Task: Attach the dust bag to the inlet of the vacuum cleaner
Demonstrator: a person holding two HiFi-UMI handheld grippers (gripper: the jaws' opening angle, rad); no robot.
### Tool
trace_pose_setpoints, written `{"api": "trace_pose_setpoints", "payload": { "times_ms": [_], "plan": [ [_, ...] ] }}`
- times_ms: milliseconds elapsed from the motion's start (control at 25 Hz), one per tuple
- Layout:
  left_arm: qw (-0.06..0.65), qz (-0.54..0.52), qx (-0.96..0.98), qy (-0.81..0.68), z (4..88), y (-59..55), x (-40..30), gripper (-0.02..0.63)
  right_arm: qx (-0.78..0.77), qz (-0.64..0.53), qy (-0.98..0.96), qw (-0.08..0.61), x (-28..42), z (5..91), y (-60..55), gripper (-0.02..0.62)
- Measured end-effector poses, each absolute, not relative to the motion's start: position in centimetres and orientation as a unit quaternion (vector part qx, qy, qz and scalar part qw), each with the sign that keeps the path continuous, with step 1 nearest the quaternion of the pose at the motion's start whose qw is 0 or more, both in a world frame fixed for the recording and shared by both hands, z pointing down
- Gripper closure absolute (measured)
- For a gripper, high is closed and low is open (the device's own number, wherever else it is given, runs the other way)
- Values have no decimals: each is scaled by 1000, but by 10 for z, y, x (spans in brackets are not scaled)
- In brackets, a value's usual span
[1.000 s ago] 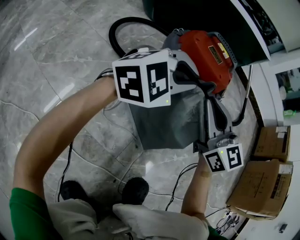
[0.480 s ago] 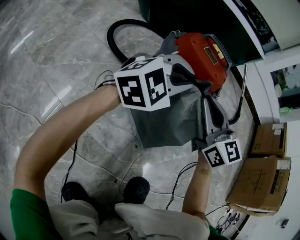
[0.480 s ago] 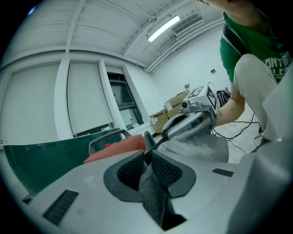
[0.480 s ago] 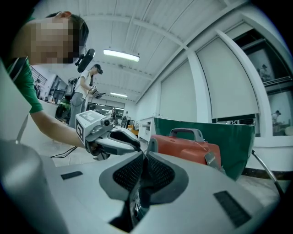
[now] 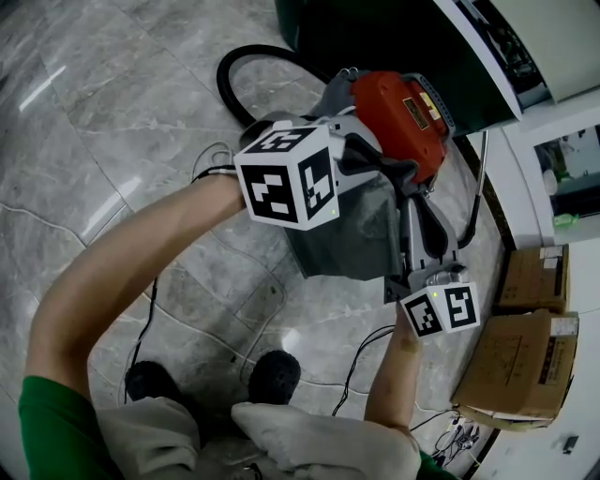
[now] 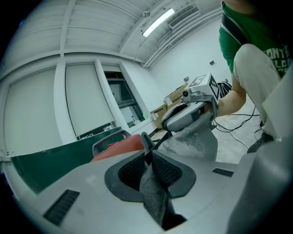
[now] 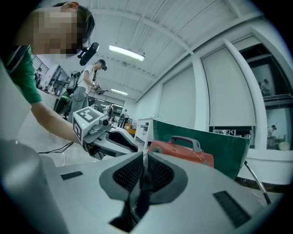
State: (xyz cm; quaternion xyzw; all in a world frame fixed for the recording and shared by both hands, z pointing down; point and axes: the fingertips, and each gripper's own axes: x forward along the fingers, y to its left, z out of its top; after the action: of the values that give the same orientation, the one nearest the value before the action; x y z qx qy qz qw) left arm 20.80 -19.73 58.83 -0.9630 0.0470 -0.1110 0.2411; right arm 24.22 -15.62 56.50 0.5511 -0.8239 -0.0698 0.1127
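Observation:
In the head view a grey dust bag (image 5: 352, 239) hangs between my two grippers, just below the red vacuum cleaner (image 5: 398, 103) on the marble floor. My left gripper (image 5: 408, 176) reaches in from the left and is shut on the bag's top; its own view shows grey fabric (image 6: 153, 187) pinched between the pads. My right gripper (image 5: 414, 199) comes up from below along the bag's right edge and is shut on a thin edge of the bag (image 7: 144, 157). Both sets of fingertips meet close to the vacuum's body. The vacuum's inlet is hidden behind the grippers.
A black hose (image 5: 230, 75) loops from the vacuum at the upper left. A dark green unit (image 5: 394, 28) stands behind it. Cardboard boxes (image 5: 520, 375) sit at the right, and a metal rod (image 5: 476, 202) leans beside the vacuum. Cables (image 5: 361, 361) trail past my shoes (image 5: 277, 375).
The bag's hanging body has swung to the right and shows narrower under the left gripper. Both grippers keep their hold in nearly the same place.

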Motion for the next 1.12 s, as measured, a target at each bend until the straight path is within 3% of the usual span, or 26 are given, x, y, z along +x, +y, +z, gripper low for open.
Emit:
{"api": "trace_pose_setpoints", "payload": {
  "times_ms": [680, 1120],
  "plan": [
    [274, -79, -957, 47, 544, -165, 197, 569, 544, -116, -827, 78, 223, 508, -118, 561],
    [160, -83, -983, 35, 586, -153, 195, 601, 541, -68, -825, 148, 220, 585, -135, 581]
  ]
}}
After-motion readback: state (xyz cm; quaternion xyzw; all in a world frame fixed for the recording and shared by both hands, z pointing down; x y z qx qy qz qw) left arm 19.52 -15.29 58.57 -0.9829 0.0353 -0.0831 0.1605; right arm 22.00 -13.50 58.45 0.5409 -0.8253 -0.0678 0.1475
